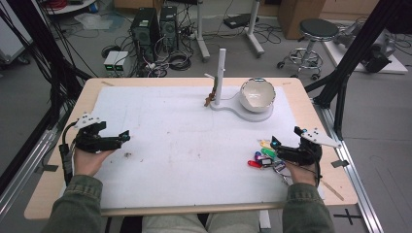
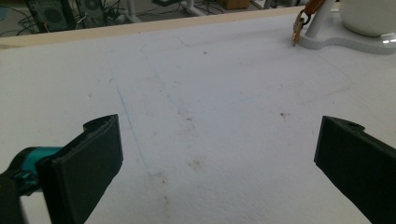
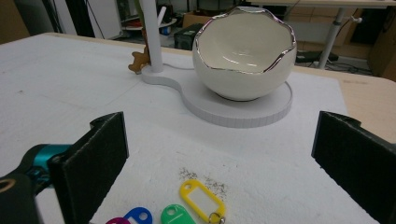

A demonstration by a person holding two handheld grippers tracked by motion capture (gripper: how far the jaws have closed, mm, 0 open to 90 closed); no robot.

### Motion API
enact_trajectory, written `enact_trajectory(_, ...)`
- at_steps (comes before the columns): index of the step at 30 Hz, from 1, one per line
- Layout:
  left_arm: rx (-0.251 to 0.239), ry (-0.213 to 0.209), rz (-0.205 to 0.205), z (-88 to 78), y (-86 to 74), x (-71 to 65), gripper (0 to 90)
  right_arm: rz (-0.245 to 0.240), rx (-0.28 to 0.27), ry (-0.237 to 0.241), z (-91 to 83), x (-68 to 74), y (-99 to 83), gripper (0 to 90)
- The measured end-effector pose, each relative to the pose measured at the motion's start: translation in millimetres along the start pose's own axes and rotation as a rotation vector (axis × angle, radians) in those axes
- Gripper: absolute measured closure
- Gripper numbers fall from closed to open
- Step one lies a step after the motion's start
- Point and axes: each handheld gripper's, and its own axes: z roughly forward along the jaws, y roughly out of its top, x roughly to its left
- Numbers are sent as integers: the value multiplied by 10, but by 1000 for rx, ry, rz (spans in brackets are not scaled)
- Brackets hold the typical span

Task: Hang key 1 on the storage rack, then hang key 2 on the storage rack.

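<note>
A white eggshell-shaped bowl (image 1: 257,94) (image 3: 244,58) with a silver jagged rim sits on a white round base (image 1: 252,115) (image 3: 243,114) that also carries an upright white post (image 1: 221,73) (image 3: 150,32). A brown key tag (image 1: 209,99) (image 2: 301,23) (image 3: 138,60) hangs from the post's side peg. A bunch of coloured key tags (image 1: 265,156), yellow (image 3: 201,198), green (image 3: 176,215) and blue (image 3: 137,215), lies just ahead of my right gripper (image 1: 275,144) (image 3: 219,158), which is open. My left gripper (image 1: 124,137) (image 2: 219,163) is open over bare white mat at the left.
A white mat (image 1: 189,145) covers most of the wooden table (image 1: 48,189). Beyond the table stand computer towers (image 1: 154,29), cables and a round stool (image 1: 313,36). Black frame struts (image 1: 350,53) rise at the right edge.
</note>
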Motion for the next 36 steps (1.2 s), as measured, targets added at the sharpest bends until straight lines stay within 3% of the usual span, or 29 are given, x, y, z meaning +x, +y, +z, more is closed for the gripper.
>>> enact_trajectory(12,-12,37,-35,-123,-232,90,17,-3,24,24,10,-3,-5,28)
enact_trajectory(20,-17,43,-41,-143,-266,126,17,-31,71,50,49,27,19,28)
enact_trajectory(36,-22,42,-63,-158,-274,174,16,-42,132,104,118,74,22,29)
